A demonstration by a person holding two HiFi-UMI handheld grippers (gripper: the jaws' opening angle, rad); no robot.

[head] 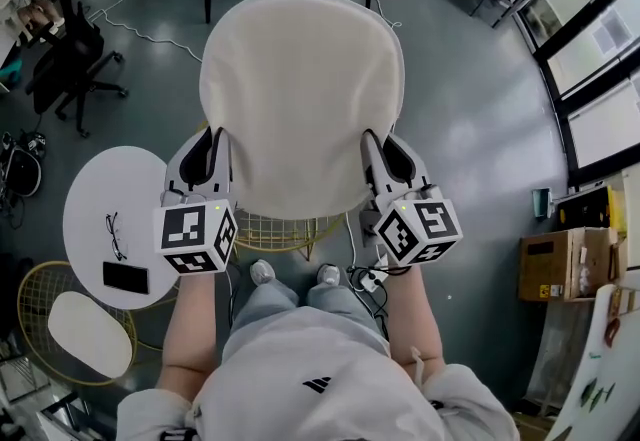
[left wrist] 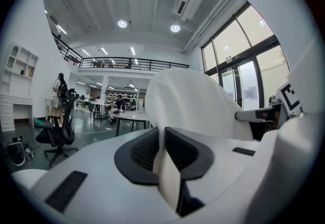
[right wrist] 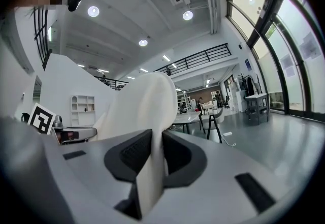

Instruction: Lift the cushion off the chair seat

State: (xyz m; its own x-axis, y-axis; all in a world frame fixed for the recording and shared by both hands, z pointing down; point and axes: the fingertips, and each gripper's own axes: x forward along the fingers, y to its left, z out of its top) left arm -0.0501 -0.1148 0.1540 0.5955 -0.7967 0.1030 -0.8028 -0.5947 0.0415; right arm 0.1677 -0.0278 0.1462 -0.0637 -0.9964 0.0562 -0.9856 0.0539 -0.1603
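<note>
A cream cushion (head: 300, 94) hangs flat in the air in front of me, held by its two near side edges. Below it the yellow wire chair seat (head: 278, 231) shows bare. My left gripper (head: 210, 147) is shut on the cushion's left edge. My right gripper (head: 384, 149) is shut on its right edge. In the left gripper view the cushion (left wrist: 195, 103) rises as a pale sheet from between the black pads (left wrist: 144, 149). The right gripper view shows the same cushion (right wrist: 150, 98) pinched between the pads (right wrist: 177, 154).
A round white table (head: 95, 194) with glasses (head: 115, 234) and a phone (head: 125, 277) stands at my left. A second wire chair (head: 30, 284) with its own cushion is at the lower left. A black office chair (head: 70, 69) stands farther left, and cardboard boxes (head: 560, 264) at the right.
</note>
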